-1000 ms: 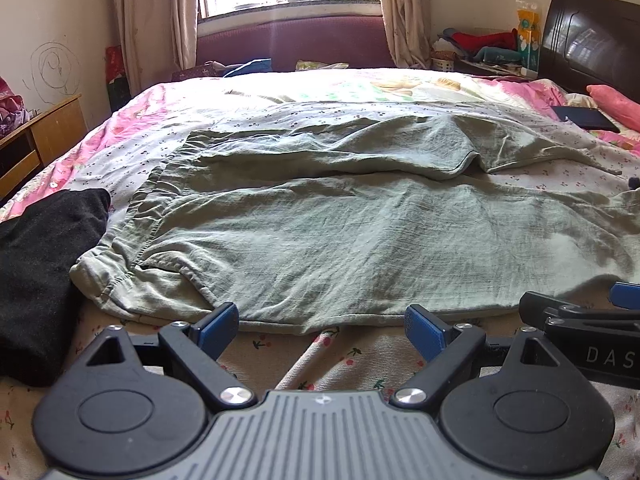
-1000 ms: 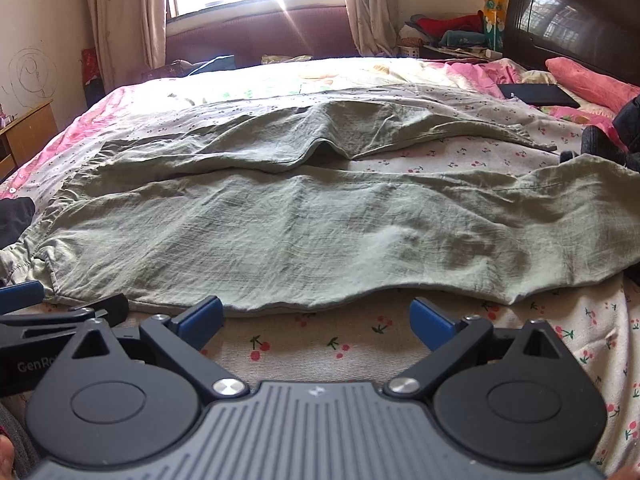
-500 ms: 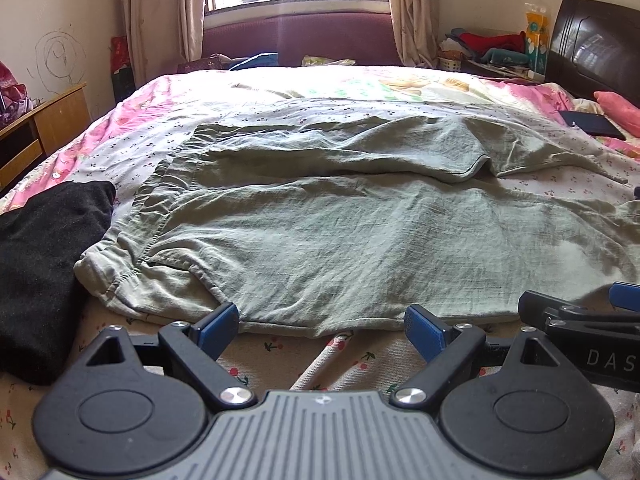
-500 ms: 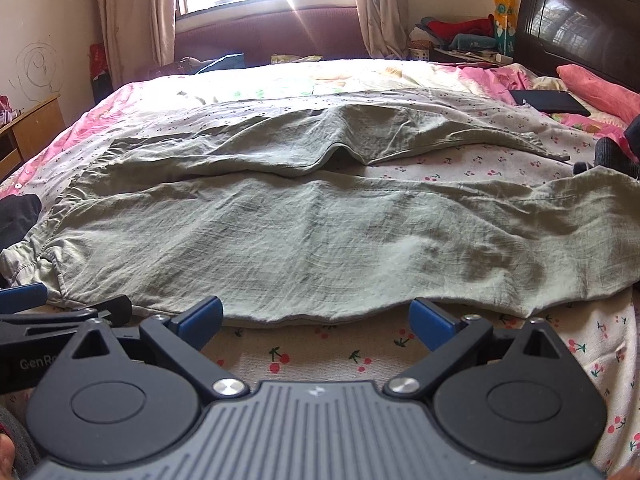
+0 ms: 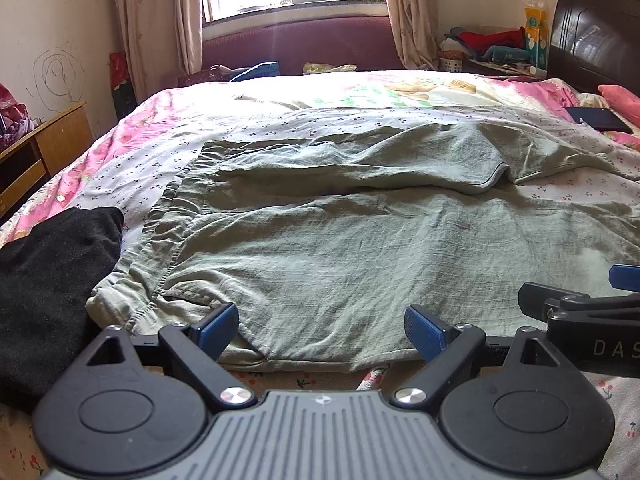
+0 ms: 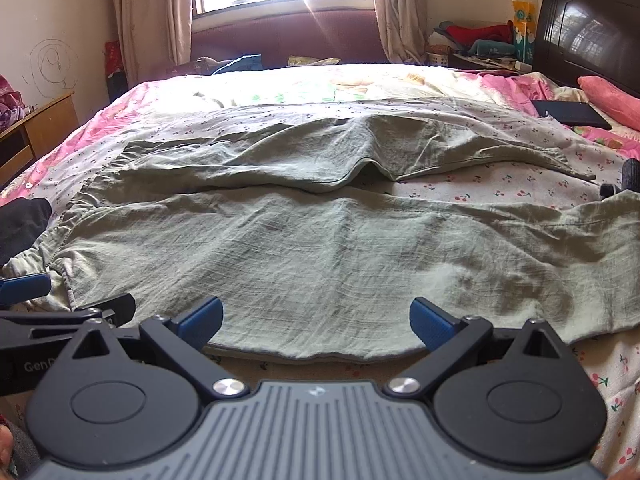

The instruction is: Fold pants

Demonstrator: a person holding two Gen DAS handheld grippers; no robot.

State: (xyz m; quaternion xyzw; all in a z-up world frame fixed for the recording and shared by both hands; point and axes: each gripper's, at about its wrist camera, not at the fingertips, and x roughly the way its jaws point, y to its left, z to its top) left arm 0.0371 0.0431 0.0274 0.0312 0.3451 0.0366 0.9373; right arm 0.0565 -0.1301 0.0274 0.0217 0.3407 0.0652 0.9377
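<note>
Both grippers hover at the near hem of the wrinkled sage-green cotton pants, which lie flat across the cherry-print bedsheet, waistband to the left, legs running right. Left gripper: blue-padded fingers spread wide, nothing pinched, tips just over the near edge of the fabric by the waistband corner. Right gripper: fingers also spread wide, empty, tips over the near leg's edge further toward the cuffs. Left view only: waistband's gathered elastic and side seam ahead-left of the fingers, plus most of the black knit garment left of the left finger, touching the waistband end. Right view shows just a sliver of that black garment far left, but shows the near leg's cuff end at far right and a dark object beyond it, can't tell what. Each view catches the other gripper at its edge: right one at the left view's right edge, left one at the right view's left edge. Far leg is bunched with a raised fold ahead of the fingers in both. Black flat rectangular case far ahead-right near the pink pillow.
</note>
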